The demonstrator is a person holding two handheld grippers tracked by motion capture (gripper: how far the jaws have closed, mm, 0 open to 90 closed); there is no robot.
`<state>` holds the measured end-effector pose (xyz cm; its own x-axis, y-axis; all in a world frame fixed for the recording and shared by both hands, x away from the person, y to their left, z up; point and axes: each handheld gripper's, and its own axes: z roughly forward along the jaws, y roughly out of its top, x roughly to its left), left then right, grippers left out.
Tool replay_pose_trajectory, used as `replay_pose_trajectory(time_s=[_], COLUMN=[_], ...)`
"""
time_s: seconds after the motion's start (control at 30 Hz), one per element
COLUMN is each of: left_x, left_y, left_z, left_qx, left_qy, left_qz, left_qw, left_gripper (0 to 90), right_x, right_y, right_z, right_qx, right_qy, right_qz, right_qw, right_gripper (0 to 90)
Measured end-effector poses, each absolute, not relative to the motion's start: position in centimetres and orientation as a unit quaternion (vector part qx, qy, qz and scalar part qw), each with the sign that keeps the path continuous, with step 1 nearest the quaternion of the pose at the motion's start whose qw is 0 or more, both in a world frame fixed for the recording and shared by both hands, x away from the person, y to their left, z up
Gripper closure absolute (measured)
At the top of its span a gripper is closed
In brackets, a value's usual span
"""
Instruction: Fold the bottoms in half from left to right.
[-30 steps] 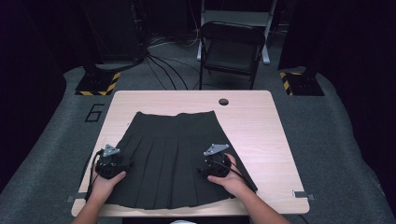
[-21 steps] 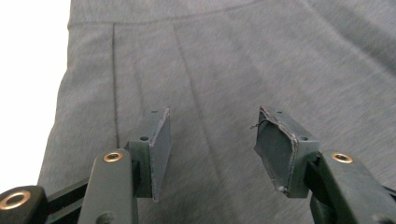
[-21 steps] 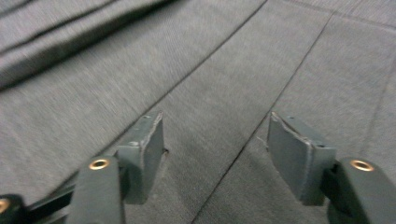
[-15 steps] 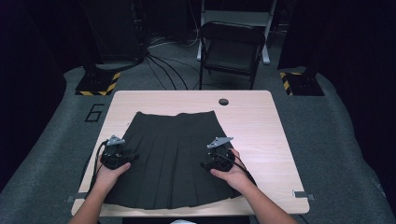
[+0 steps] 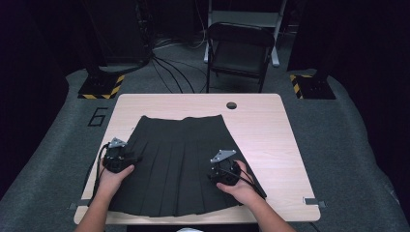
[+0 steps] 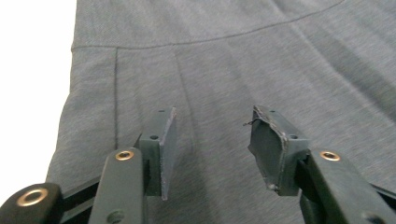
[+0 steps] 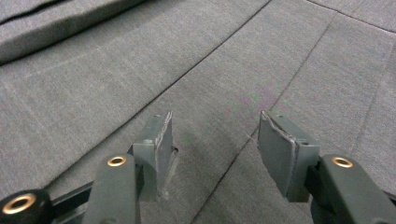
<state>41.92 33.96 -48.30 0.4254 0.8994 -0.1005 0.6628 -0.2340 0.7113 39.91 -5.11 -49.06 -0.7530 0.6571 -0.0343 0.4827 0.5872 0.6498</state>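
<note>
1. black pleated skirt (image 5: 181, 159) lies flat on the table (image 5: 270, 130), waistband far, hem toward the person
2. left gripper (image 6: 212, 140) sits over its left edge, jaws apart, holding nothing
3. right gripper (image 7: 215, 149) hangs over the right-side pleats, also agape and empty

in the high view, the skirt's (image 5: 179, 164) near corners lie under the person's hands, the left gripper (image 5: 131, 158) and right gripper (image 5: 213, 174) too small to read. both gripper views crop the skirt at every edge.
</note>
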Motion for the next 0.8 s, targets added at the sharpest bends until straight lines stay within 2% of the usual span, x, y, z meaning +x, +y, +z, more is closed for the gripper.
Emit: replay_pose_trajectory(time_s=[0.33,0.53,0.8], left_x=[41.7,41.7,41.7], left_y=[35.7,37.6,38.8], left_z=[-49.1,-49.5,-49.8], left_qx=[0.763,0.745,0.723], left_qy=[0.524,0.55,0.576], left_qz=[0.188,0.196,0.206], left_qw=[0.329,0.322,0.32], left_gripper=[51.6,52.4,48.1], right_x=[39.2,39.5,39.7], right_y=[-4.4,-4.6,-5.0], right_z=[-49.3,-49.4,-49.5], right_qx=[0.301,0.309,0.316], right_qy=[0.886,0.884,0.884], right_qz=[0.317,0.319,0.312], right_qw=[0.153,0.145,0.144], right_gripper=[46.8,48.4,47.8])
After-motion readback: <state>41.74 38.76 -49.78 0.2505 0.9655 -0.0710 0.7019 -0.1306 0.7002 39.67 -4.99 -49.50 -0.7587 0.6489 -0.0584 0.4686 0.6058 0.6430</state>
